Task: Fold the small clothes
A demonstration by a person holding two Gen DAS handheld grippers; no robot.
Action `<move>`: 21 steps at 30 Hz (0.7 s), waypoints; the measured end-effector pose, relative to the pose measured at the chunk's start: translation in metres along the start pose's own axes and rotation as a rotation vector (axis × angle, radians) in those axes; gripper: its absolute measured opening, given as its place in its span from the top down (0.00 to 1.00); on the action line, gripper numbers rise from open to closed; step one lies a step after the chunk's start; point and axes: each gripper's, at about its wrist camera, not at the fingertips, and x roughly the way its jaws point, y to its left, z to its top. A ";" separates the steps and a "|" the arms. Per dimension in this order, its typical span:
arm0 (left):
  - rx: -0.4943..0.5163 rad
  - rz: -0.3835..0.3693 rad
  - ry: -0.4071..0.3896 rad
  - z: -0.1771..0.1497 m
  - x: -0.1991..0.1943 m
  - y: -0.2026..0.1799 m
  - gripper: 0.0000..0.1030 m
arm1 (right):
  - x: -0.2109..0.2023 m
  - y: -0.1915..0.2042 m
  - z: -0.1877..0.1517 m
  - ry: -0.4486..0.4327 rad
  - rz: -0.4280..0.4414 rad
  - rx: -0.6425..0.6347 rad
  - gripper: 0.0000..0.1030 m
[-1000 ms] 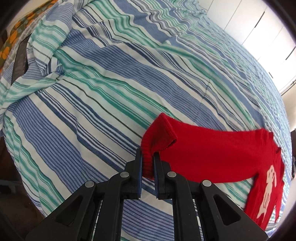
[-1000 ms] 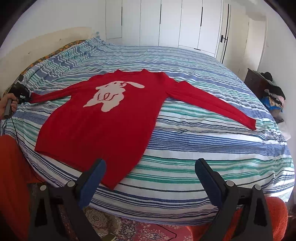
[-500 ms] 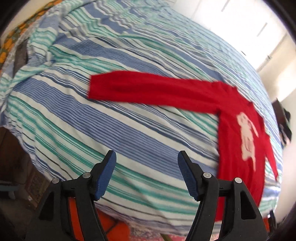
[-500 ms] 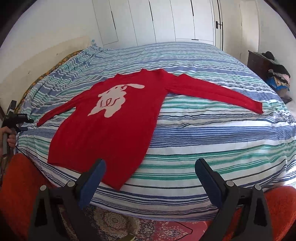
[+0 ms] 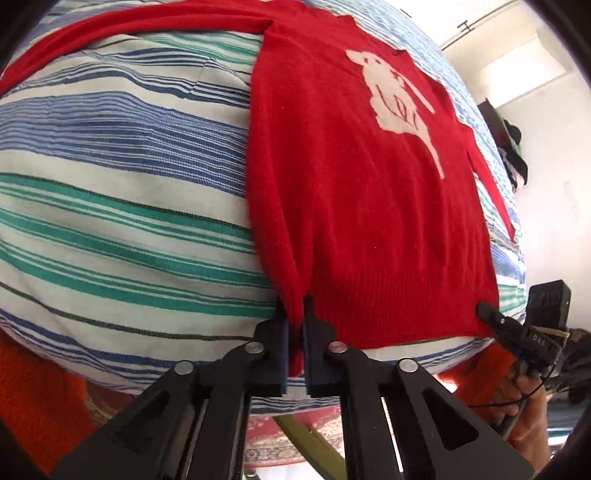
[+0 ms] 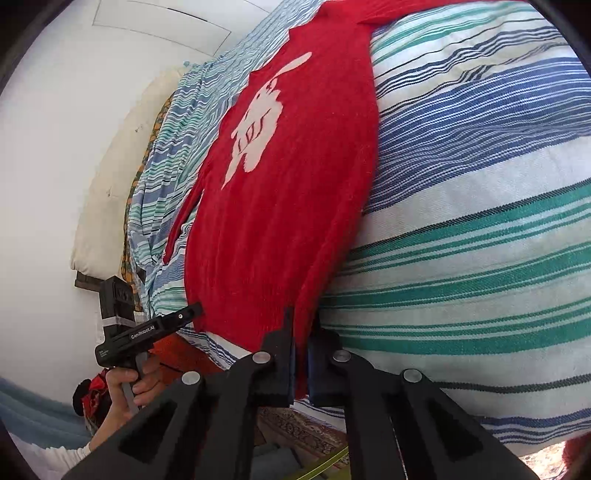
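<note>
With the red sweater point(image 5: 351, 206) flat on the bed point(image 5: 122, 192), left gripper point(image 5: 295, 332) and right gripper point(image 6: 301, 343) each clenched a hem corner, likely to lift and fold.

The left gripper point(image 6: 197, 310) bears "GenRobot.AI" in white along its side, and the right gripper point(image 5: 484, 308) shows "DAS".

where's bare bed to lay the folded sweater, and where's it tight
Bare striped bedspread lies open beside the red sweater, on the side of the right hand-held gripper. Another bare patch sits between the sweater's body and its outstretched sleeve. It is crowded at the hem, where the left hand-held gripper also pinches.
</note>
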 end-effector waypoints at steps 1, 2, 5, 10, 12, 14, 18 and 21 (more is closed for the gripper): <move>0.001 -0.014 -0.013 -0.004 -0.007 -0.001 0.97 | -0.008 0.004 0.001 -0.013 0.005 -0.013 0.96; 0.007 -0.030 -0.019 -0.011 -0.013 -0.002 0.97 | -0.018 0.011 0.001 -0.021 0.003 -0.036 0.96; 0.036 -0.021 -0.002 -0.026 -0.013 -0.004 0.97 | -0.046 0.024 -0.002 -0.024 -0.034 -0.085 0.96; 0.016 0.034 0.049 -0.027 0.018 0.005 0.97 | -0.035 0.000 -0.012 0.051 -0.182 -0.057 0.96; 0.038 0.050 0.044 -0.026 0.019 0.002 0.96 | -0.024 -0.005 -0.013 0.056 -0.218 -0.060 0.96; 0.055 0.072 0.030 -0.028 0.018 -0.001 0.90 | -0.021 0.001 -0.012 0.040 -0.254 -0.092 0.96; 0.036 0.106 -0.030 -0.034 0.003 -0.003 0.62 | -0.022 0.013 -0.018 0.005 -0.324 -0.164 0.80; -0.001 0.193 -0.200 -0.041 -0.027 0.005 0.35 | -0.031 0.029 -0.026 -0.047 -0.383 -0.235 0.40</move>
